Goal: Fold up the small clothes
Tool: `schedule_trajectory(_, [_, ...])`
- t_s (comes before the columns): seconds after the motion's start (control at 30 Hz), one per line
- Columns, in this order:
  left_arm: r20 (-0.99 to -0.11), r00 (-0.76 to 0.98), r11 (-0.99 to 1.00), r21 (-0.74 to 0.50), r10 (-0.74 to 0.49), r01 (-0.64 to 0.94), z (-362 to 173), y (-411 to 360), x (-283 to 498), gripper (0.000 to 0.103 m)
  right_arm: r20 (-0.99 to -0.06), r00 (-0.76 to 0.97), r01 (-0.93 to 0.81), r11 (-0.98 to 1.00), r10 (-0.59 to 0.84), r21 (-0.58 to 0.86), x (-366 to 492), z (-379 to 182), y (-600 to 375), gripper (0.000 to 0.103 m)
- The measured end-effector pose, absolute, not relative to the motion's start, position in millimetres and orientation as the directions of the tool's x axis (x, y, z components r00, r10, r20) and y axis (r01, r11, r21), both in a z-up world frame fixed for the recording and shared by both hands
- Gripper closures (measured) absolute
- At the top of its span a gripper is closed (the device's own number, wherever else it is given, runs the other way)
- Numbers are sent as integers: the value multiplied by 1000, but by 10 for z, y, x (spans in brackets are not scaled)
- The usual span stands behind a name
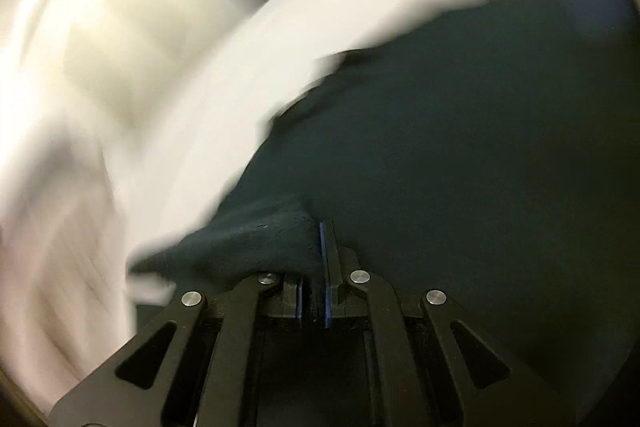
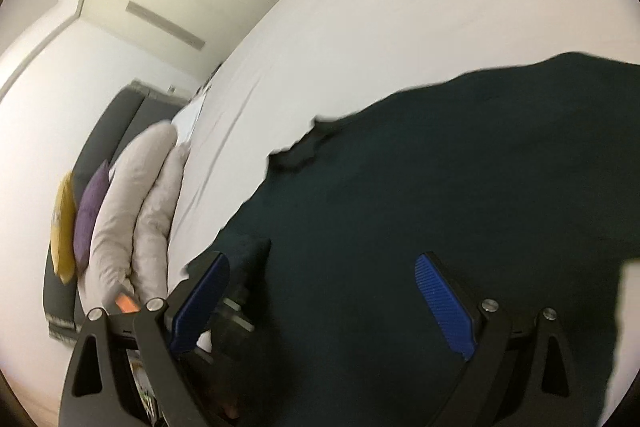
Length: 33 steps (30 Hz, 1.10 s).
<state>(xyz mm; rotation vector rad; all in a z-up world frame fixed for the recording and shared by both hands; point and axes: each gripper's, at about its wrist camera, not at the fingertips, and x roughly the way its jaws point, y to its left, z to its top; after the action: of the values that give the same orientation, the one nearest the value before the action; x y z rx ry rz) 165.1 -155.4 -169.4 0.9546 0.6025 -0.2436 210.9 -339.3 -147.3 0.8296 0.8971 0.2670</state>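
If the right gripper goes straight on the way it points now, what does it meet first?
Most likely the dark garment. The right gripper is open, and the cloth fills the view between and beyond its fingers. The white bed lies further on. Depth is unclear, so I cannot tell how near the cloth is.

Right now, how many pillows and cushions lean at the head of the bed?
4: a yellow cushion outermost, a purple cushion beside it, then two pale pillows nearest the bed. More may be hidden.
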Motion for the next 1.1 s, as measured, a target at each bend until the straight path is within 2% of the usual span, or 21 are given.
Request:
schedule_trajectory(0.07, [-558,827,490,739,59,463,-1869,-1692,1484,99,-586,633,159,656,506,738,2058,-1484,-3596,6])
schedule_trajectory(0.2, [-558,828,515,728,61,453,-1845,-1623,1512,99,-599,623,170,660,504,732,2046,-1548,-3777,6])
schedule_trajectory(0.3, [-533,845,437,773,52,461,-1916,-1721,1530,99,-600,584,144,658,546,739,2134,-1610,-3682,6])
schedule_trajectory(0.43, [-512,859,325,817,30,476,-2062,-1861,1530,101,-608,517,32,696,603,718,2349,-1531,-3287,6])
schedule_trajectory(0.53, [-495,869,248,843,14,477,-2119,-1890,1529,101,-659,465,-87,771,591,630,2540,-1334,-2962,6])
schedule_trajectory(0.67, [-483,875,250,851,29,461,-2148,-1890,1562,102,-802,378,-265,884,462,385,2768,-1013,-2456,6])
schedule_trajectory(0.77, [-447,892,242,874,67,421,-2187,-1941,1584,102,-886,286,-403,884,366,236,2844,-863,-1896,6])
schedule_trajectory(0.9, [-377,916,184,918,135,351,-2272,-2056,1431,100,-939,268,-508,860,216,52,2821,-818,-1232,7])
schedule_trajectory(1.1, [-382,909,192,917,168,350,-2285,-2062,1533,100,-981,186,-618,771,-50,-156,2750,-1231,-593,7])
